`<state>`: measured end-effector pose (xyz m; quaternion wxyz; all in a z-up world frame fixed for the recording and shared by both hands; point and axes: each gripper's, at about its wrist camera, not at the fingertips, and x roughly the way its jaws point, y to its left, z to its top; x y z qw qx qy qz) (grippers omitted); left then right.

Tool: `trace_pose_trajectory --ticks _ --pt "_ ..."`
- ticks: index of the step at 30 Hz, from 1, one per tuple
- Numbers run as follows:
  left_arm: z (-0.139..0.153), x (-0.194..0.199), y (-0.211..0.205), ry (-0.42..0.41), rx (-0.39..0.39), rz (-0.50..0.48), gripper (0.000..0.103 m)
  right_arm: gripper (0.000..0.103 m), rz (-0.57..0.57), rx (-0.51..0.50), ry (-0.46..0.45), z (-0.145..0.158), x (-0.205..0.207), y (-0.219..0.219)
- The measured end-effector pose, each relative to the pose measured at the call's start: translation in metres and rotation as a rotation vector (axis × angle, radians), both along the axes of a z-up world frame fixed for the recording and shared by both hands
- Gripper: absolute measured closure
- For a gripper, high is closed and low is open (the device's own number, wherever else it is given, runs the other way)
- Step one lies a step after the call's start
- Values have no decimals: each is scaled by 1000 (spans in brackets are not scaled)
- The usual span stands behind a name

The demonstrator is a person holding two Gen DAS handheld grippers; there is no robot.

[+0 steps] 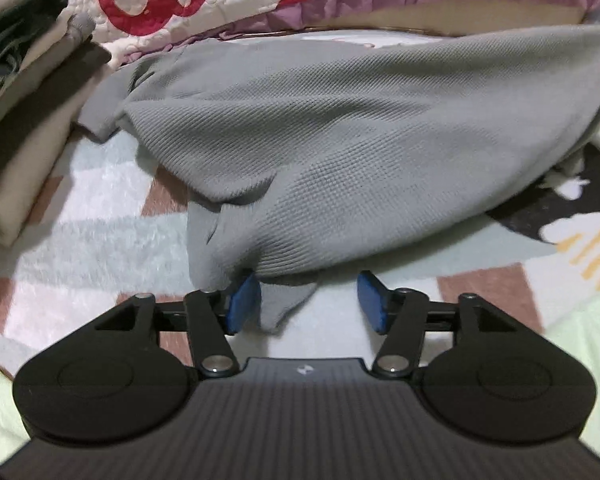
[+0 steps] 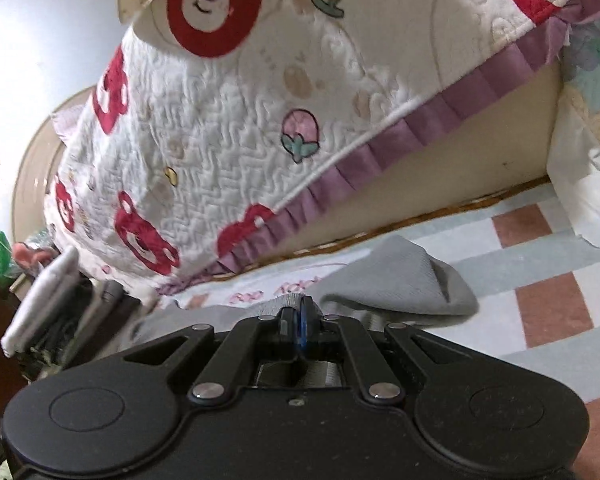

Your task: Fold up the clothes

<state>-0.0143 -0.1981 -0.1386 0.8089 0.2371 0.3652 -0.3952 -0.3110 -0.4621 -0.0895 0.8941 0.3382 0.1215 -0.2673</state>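
Note:
A grey knit garment [image 1: 320,140] lies bunched on the patterned rug, lifted toward the right. My left gripper [image 1: 306,300] is open at its near edge; a grey fold hangs between the blue pads [image 1: 244,300] without being pinched. In the right wrist view my right gripper [image 2: 302,320] is shut on the grey garment's edge [image 2: 400,280] and holds it up off the rug.
A stack of folded clothes [image 1: 32,120] sits at the left, seen also in the right wrist view [image 2: 44,292]. A bed with a white bear-print quilt [image 2: 260,120] and purple frill stands just behind. The checked rug [image 2: 540,280] spreads to the right.

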Motion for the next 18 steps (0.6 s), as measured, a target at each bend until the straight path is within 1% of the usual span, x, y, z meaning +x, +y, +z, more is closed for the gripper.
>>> trace_pose_trajectory --ticks 1,3,4,5,7,8,9,10,11,12,13,15,16,17,18 --pt "0 1 -4 -27 10 -12 38 99 0 10 2 -3 -1 -2" --pt "1 5 -10 -68 29 -21 39 99 -5 4 22 -6 0 -6" --pt "2 8 -12 -82 44 -19 56 99 -8 -8 42 -7 2 -8" --pt "5 10 -14 -86 59 -22 99 99 -11 -23 71 -10 5 -11" --pt "13 15 -18 -77 85 -36 99 99 -15 -35 122 -17 11 -18" --pt "21 15 -18 -92 80 -41 99 99 -19 -30 137 -22 15 -22" --pt "31 16 -18 -113 58 -36 99 99 -22 -27 152 -26 17 -26" --pt "42 19 -15 -112 19 -21 99 99 -24 -24 166 -31 20 -29" --pt "52 27 -10 -71 -43 4 99 99 -17 -11 179 -38 24 -33" --pt "60 37 -5 -7 -112 35 99 96 5 15 186 -48 28 -39" --pt "64 49 0 59 -174 62 99 96 20 44 193 -57 32 -42" --pt "62 72 6 158 -256 117 99 96 11 94 221 -77 37 -47" --pt "61 84 8 196 -291 150 99 96 7 120 235 -87 39 -50" --pt "60 94 9 215 -323 184 99 95 -4 146 234 -94 40 -52" --pt "59 103 9 216 -345 209 99 94 -20 171 209 -97 38 -53"
